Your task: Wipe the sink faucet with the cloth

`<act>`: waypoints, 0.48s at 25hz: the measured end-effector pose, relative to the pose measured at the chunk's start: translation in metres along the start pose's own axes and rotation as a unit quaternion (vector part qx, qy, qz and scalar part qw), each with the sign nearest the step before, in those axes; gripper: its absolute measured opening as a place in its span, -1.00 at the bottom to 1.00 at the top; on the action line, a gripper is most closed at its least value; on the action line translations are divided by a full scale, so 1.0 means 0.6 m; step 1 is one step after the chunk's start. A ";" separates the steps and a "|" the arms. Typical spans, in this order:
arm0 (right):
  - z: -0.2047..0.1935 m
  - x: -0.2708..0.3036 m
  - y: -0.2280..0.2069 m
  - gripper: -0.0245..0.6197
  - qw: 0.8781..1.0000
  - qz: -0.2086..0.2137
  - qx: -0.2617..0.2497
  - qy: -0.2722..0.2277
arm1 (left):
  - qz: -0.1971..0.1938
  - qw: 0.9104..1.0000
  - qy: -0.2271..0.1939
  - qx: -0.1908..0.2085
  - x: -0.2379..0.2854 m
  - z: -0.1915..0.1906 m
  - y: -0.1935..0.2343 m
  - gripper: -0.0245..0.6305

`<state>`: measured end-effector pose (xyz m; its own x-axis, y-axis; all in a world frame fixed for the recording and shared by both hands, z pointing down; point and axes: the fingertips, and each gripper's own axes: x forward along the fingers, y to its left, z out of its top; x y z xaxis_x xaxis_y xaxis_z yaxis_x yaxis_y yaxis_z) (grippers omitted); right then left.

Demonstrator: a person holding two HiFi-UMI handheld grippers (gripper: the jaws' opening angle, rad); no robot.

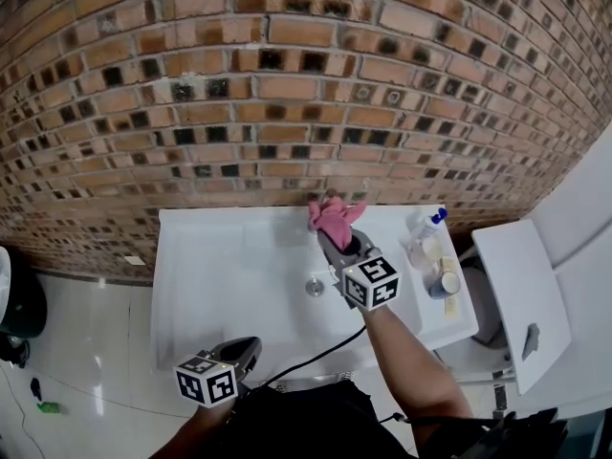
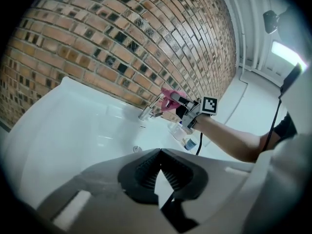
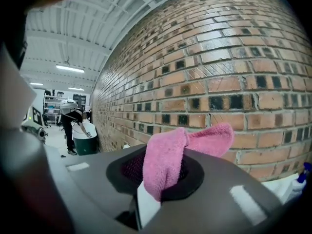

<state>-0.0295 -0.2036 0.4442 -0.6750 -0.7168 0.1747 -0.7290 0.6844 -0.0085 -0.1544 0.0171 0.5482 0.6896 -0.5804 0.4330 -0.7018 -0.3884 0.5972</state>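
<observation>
- The right gripper (image 3: 156,175) has its jaws clamped on one pink cloth (image 3: 171,152); a fold of the cloth stands up out of the jaws and a shorter end hangs down in front of them
- In the head view this right gripper (image 1: 332,230) reaches over the sink (image 1: 210,256) to the middle of its back edge, with the cloth (image 1: 335,215) held close against the brick wall (image 1: 287,84)
- One chrome faucet (image 2: 148,112) juts from that back edge; the cloth (image 2: 170,95) sits at its wall end, and I cannot tell whether the two touch
- The left gripper (image 2: 158,173) has its jaws together with nothing between them; it hangs at the sink's front edge (image 1: 251,344), well apart from the faucet
- One round drain (image 1: 315,286) lies in the basin between the two grippers
- Two containers stand at the sink's right end: a clear spray bottle (image 1: 426,235) with a blue top, and nearer the front edge a small round tub (image 1: 445,282); their contents cannot be made out
- Far behind, the right gripper view shows one person (image 3: 73,115) bent over a dark green bin (image 3: 87,144)
</observation>
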 end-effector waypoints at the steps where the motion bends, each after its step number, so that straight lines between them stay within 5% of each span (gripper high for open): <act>1: -0.003 -0.003 0.000 -0.74 1.000 0.003 0.017 -0.001 | -0.002 1.000 0.002 0.000 0.002 -0.002 -0.001 -0.91; 6: -0.015 -0.012 0.001 -0.74 0.992 0.028 0.122 -0.016 | -0.012 1.000 0.016 0.001 0.009 -0.010 -0.003 -0.91; 12: -0.047 -0.022 0.007 -0.74 0.987 0.035 0.158 -0.004 | -0.014 1.000 0.018 0.004 0.008 -0.013 -0.005 -0.91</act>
<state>-0.0204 -0.1875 0.4697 -0.7251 -0.6708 0.1558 -0.6787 0.6579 -0.3263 -0.1475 0.0210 0.5537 0.7148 -0.5436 0.4399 -0.6836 -0.4104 0.6036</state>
